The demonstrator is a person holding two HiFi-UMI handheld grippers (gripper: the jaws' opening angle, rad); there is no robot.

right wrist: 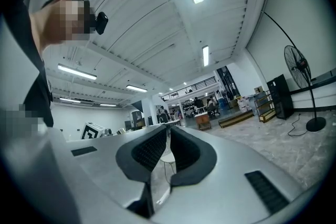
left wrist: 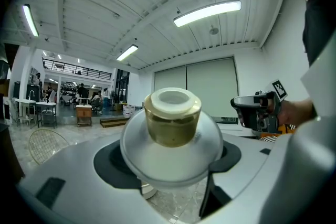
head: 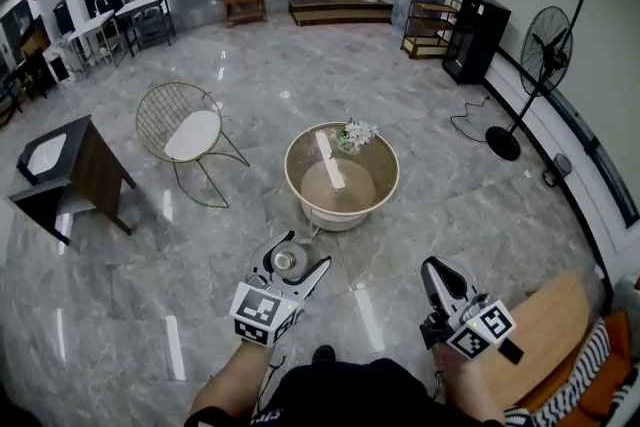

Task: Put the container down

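Note:
My left gripper (head: 290, 262) is shut on a small container (head: 285, 261), a rounded white body with a yellowish neck and white cap (left wrist: 172, 115). I hold it above the marble floor, short of the round coffee table (head: 385, 193). In the left gripper view the container fills the gap between the jaws, cap pointing away from the camera. My right gripper (head: 438, 279) hangs at the lower right, its black pads nearly touching with nothing between them (right wrist: 167, 149).
The round table carries a small flower vase (head: 352, 136) at its far rim. A wire chair (head: 190, 130) stands to its left, a dark side table (head: 70, 170) farther left. A floor fan (head: 530, 75) and a wooden bench (head: 545, 330) are on the right.

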